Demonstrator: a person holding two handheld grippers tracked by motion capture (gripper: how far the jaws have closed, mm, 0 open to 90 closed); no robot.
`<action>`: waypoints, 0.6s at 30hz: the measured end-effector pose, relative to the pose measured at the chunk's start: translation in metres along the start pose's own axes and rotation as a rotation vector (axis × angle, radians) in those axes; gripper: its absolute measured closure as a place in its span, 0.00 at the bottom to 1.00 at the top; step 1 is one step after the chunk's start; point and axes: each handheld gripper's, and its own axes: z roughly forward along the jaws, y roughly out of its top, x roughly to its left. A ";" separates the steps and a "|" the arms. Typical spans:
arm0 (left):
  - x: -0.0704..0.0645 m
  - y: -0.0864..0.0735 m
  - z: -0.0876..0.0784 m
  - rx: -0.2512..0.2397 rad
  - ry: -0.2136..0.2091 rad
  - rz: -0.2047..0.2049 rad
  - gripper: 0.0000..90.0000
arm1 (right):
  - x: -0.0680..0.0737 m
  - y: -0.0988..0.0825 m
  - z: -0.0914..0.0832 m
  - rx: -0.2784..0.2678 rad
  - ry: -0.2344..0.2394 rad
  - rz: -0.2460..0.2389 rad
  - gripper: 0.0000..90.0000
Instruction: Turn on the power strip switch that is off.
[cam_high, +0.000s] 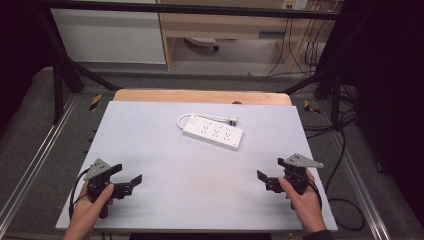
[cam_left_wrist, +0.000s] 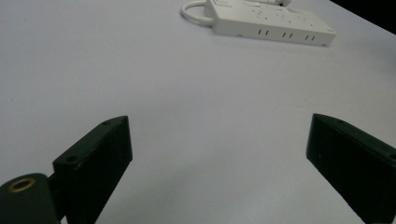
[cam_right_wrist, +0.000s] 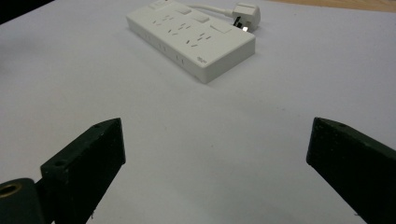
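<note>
A white power strip (cam_high: 213, 132) lies flat toward the far middle of the white table top (cam_high: 200, 175). Its short cord loops round the left end, and its plug (cam_high: 232, 120) rests just behind it. My left gripper (cam_high: 129, 172) is held low over the near left of the table, open and with nothing between its jaws. Over the near right, my right gripper (cam_high: 270, 168) is open and equally bare. The left gripper view has the power strip (cam_left_wrist: 271, 21) far beyond the spread jaws of my left gripper (cam_left_wrist: 219, 122). The right gripper view has the power strip (cam_right_wrist: 191, 37) and plug (cam_right_wrist: 246, 11) ahead of my right gripper (cam_right_wrist: 215, 123).
The white top lies on a wooden table whose edge (cam_high: 200, 96) shows at the back. Black frame struts (cam_high: 60, 70) rise at both far corners. Cables (cam_high: 345, 150) trail on the floor to the right, and a cabinet (cam_high: 225, 25) stands behind.
</note>
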 end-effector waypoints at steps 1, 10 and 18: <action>0.000 0.000 0.000 0.001 0.001 0.007 0.08 | 0.001 0.005 0.002 0.000 0.005 -0.009 0.05; 0.001 0.000 0.001 0.003 0.006 0.008 0.07 | 0.005 0.034 0.007 -0.011 0.020 -0.055 0.04; 0.003 -0.002 0.004 0.021 -0.003 0.019 0.07 | 0.004 0.061 0.019 0.005 0.054 -0.034 0.04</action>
